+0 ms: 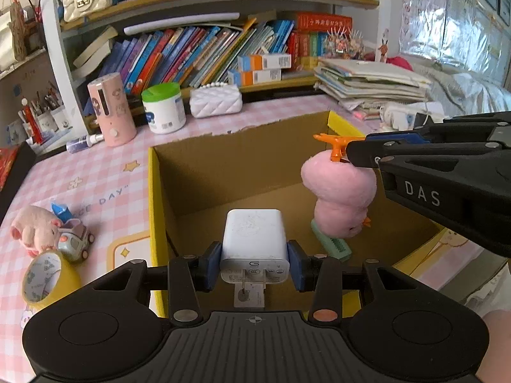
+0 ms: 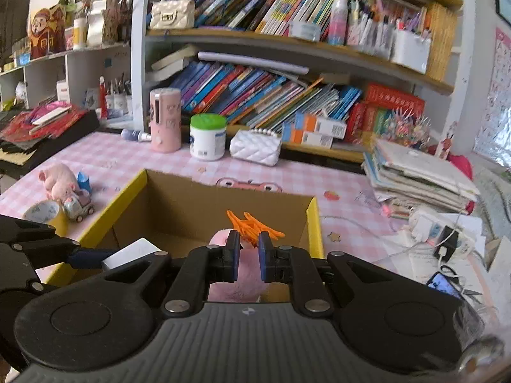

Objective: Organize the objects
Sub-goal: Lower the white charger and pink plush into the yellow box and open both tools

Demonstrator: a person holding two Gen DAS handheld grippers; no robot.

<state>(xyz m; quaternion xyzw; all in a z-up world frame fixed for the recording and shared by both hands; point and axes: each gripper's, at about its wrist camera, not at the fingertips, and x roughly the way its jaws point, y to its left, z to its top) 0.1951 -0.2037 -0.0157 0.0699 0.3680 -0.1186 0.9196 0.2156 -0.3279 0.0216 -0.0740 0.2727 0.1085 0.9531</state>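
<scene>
The left tool (image 1: 255,263) grips a charger (image 1: 254,242) at lower centre; the right tool (image 2: 248,257) pinches a pink toy (image 1: 340,198) by its orange feet, both over the box (image 1: 156,191), likely for dropping in.

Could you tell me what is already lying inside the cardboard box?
Inside the cardboard box, only a green comb shows on the floor. The held white charger and pink plush toy hide other parts of the floor.

Both wrist views close above cardboard box (image 1: 198,172), facing bookshelf (image 2: 287,41)
</scene>
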